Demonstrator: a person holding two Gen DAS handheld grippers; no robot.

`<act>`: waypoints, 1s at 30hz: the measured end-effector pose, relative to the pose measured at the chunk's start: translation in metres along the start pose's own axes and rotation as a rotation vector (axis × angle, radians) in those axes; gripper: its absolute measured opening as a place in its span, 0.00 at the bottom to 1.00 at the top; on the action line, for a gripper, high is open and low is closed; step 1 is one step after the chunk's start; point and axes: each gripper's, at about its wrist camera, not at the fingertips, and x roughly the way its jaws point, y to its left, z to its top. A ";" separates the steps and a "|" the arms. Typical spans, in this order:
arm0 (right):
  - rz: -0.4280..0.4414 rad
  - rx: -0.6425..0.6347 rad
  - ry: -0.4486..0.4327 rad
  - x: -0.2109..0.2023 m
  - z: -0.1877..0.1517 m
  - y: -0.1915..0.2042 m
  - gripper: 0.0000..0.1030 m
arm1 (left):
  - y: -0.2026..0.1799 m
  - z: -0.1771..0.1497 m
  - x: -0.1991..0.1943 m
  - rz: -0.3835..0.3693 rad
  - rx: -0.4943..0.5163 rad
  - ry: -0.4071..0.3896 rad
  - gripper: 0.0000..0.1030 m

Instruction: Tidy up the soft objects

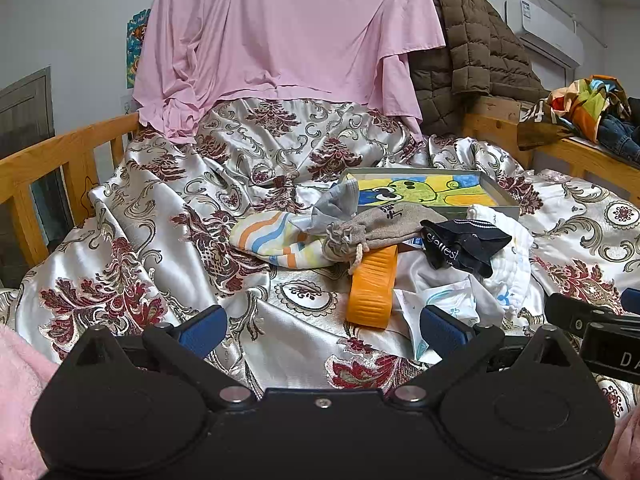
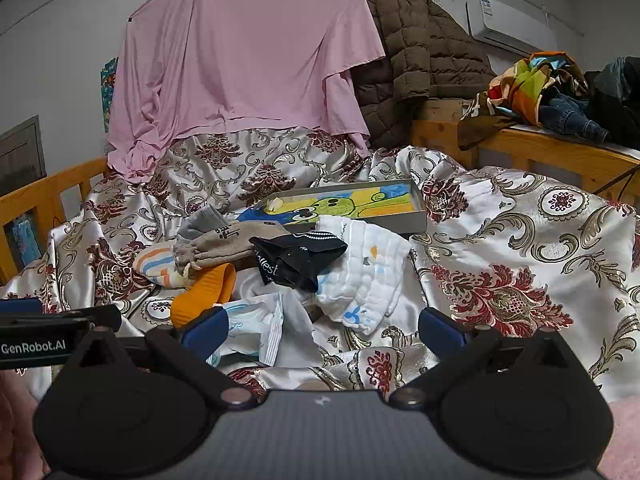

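Both hand-held grippers are hanging low over the bed with their blue fingers spread wide, holding nothing. The left hand-held gripper (image 1: 320, 330) is pointing at the orange thing (image 1: 372, 290). The right hand-held gripper (image 2: 322, 330) is pointing at the white packet (image 2: 256, 332) and the white cloth (image 2: 362, 276).

I think the sorting is only starting, because the soft things are all lying in one heap near the fingers. The black sock (image 2: 298, 258) is resting on the white cloth. The tan pouch (image 1: 376, 226) is lying on the striped cloth (image 1: 272, 240), and its cord is touching the orange thing. The tray (image 1: 502, 194) is sitting just behind the heap, so it is probably where things are going.

Next, one gripper is needing to drop onto a top thing, like the sock, and pinch only that.

The quilt (image 2: 520, 264) to the right is giving open room. The wooden rail (image 1: 48, 168) is fencing the left side. The two grippers are sitting close together, so they could bump.
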 end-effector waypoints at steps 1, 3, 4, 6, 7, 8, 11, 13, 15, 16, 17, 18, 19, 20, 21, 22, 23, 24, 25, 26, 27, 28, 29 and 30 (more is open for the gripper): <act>0.000 0.000 0.000 0.000 0.000 0.000 1.00 | 0.000 0.000 0.000 0.000 0.000 0.000 0.99; 0.000 0.000 0.001 0.000 0.000 0.000 1.00 | 0.000 0.000 0.000 0.000 0.000 0.000 0.99; -0.001 -0.001 0.001 0.000 0.000 0.000 1.00 | 0.000 0.000 0.000 0.000 0.000 0.000 0.99; -0.001 -0.002 0.000 0.000 0.000 0.001 1.00 | 0.000 0.000 0.000 0.001 0.000 0.001 0.99; -0.002 -0.005 0.000 0.000 0.000 0.001 1.00 | 0.000 0.000 0.000 0.001 -0.001 0.000 0.99; -0.003 -0.007 0.000 -0.001 0.002 -0.002 1.00 | 0.000 0.000 0.000 0.002 -0.002 0.000 0.99; -0.005 -0.008 0.000 0.000 -0.005 0.004 1.00 | 0.000 0.000 0.000 0.000 -0.005 0.001 0.99; -0.009 -0.010 0.001 0.002 -0.005 0.006 1.00 | 0.000 0.000 0.000 -0.001 -0.002 0.001 0.99; -0.014 -0.016 0.003 0.000 -0.002 0.004 1.00 | 0.000 -0.001 0.000 -0.003 0.000 0.004 0.99; -0.015 -0.018 0.006 0.000 -0.002 0.003 1.00 | -0.001 -0.001 -0.001 -0.004 0.001 0.003 0.99; -0.015 -0.019 0.014 0.002 -0.001 0.004 1.00 | -0.001 -0.001 -0.001 -0.003 0.002 0.003 0.99; -0.011 -0.017 0.026 0.005 0.001 0.003 1.00 | 0.000 0.000 0.000 -0.001 0.000 0.006 0.99; -0.010 -0.014 0.038 0.007 0.002 0.002 1.00 | -0.001 0.000 0.000 -0.001 -0.004 0.009 0.99; -0.008 -0.012 0.052 0.010 0.003 0.001 1.00 | -0.001 0.000 0.000 -0.005 -0.012 0.011 0.99; -0.006 -0.014 0.066 0.012 0.007 -0.001 1.00 | 0.000 0.004 0.000 -0.010 -0.020 0.014 0.99; -0.001 -0.016 0.075 0.015 0.008 -0.002 1.00 | 0.002 0.007 0.001 -0.016 -0.029 0.018 0.99; 0.008 -0.018 0.083 0.018 0.009 -0.003 1.00 | 0.005 0.010 0.003 -0.022 -0.035 0.020 0.99; 0.017 -0.022 0.088 0.020 0.010 -0.004 1.00 | 0.007 0.013 0.006 -0.026 -0.036 0.022 0.99; 0.024 -0.029 0.092 0.023 0.011 -0.004 1.00 | 0.011 0.017 0.008 -0.029 -0.035 0.025 0.99; 0.031 -0.040 0.097 0.026 0.012 -0.004 1.00 | 0.012 0.021 0.010 -0.037 -0.034 0.027 0.99; 0.039 -0.053 0.104 0.029 0.013 -0.003 1.00 | 0.014 0.025 0.013 -0.048 -0.031 0.031 0.99; 0.047 -0.064 0.108 0.033 0.014 -0.002 1.00 | 0.015 0.029 0.017 -0.058 -0.026 0.037 0.99; 0.059 -0.079 0.110 0.036 0.015 -0.001 1.00 | 0.016 0.033 0.021 -0.071 -0.018 0.045 0.99; 0.071 -0.096 0.110 0.039 0.016 0.001 1.00 | 0.015 0.036 0.024 -0.080 -0.010 0.053 0.99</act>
